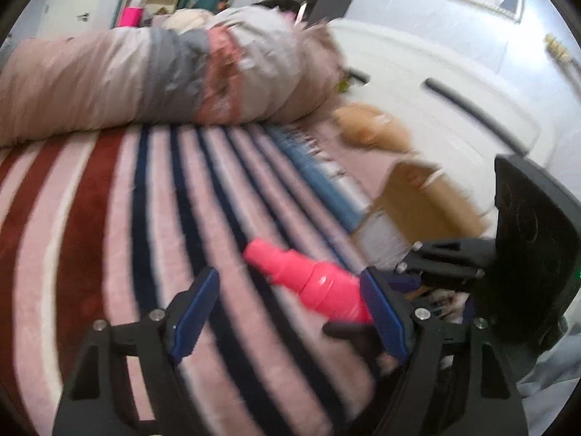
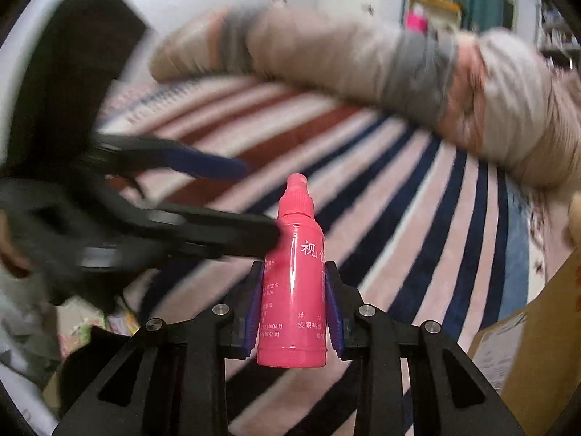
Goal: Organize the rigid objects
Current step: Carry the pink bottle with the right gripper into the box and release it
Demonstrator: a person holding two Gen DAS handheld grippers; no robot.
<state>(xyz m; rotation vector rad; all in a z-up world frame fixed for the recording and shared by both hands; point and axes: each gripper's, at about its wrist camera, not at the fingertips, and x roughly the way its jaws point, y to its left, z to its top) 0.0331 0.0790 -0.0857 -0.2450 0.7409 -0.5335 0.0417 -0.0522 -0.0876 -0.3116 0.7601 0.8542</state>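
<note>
A pink spray bottle [image 2: 295, 283] with white Chinese print stands upright between the blue pads of my right gripper [image 2: 295, 305], which is shut on it above the striped blanket. The same bottle [image 1: 308, 283] shows in the left wrist view, tilted, just beyond my left gripper's right finger [image 1: 381, 312]. My left gripper [image 1: 287, 309] is open and empty, jaws wide apart over the blanket. It appears blurred in the right wrist view [image 2: 254, 203], with its lower finger close to or touching the bottle's left side. The right gripper's body [image 1: 533, 254] shows at the right of the left wrist view.
A striped pink, red and navy blanket [image 1: 145, 218] covers the bed. A rolled quilt [image 1: 163, 76] lies across the far side. An open cardboard box [image 1: 425, 203] sits at the bed's right edge, also seen in the right wrist view [image 2: 537, 345]. A white wardrobe [image 1: 454, 83] stands behind.
</note>
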